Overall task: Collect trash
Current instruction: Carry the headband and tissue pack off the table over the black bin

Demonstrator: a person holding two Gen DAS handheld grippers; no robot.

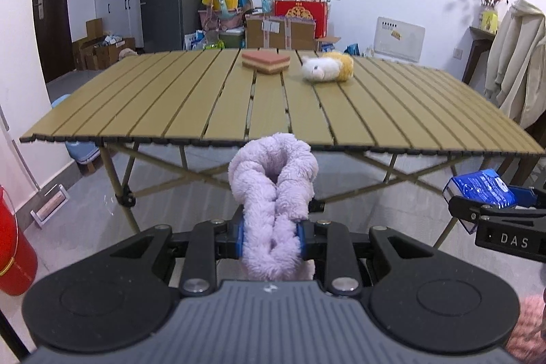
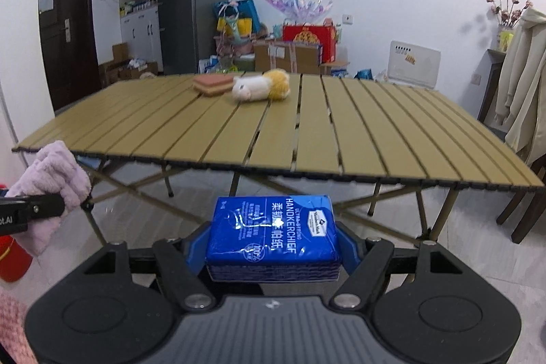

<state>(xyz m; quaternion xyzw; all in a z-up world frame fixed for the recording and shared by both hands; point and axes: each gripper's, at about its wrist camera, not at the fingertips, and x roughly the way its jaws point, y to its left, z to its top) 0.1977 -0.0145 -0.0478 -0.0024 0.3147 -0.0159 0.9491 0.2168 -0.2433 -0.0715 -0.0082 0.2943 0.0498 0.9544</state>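
- Left wrist view: your left gripper (image 1: pixel 271 236) is clamped tight on a fluffy lilac towel (image 1: pixel 273 193), which bunches up between the blue pads and loops upward in front of the camera.
- The slatted folding table (image 1: pixel 170 111) lies ahead of you, beyond the towel. On its far side a pink-and-tan sponge (image 1: pixel 265 60) sits just beside a white-and-yellow plush toy (image 1: pixel 327 67).
- At the right edge your right gripper (image 1: pixel 491 210) shows side-on with a blue pack in it. A red bucket (image 1: pixel 13 248) stands on the floor at the left.
- Right wrist view: your right gripper (image 2: pixel 273 248) grips a blue handkerchief tissue pack (image 2: pixel 273 234), its blue pads pressed against both sides of the pack, which is held off the table, short of its near edge.
- Here the sponge (image 2: pixel 211 84) touches or nearly touches the plush toy (image 2: pixel 261 86) on the table (image 2: pixel 375 139).
- Your left gripper (image 2: pixel 34 207) with the towel (image 2: pixel 51 179) enters at the left edge.
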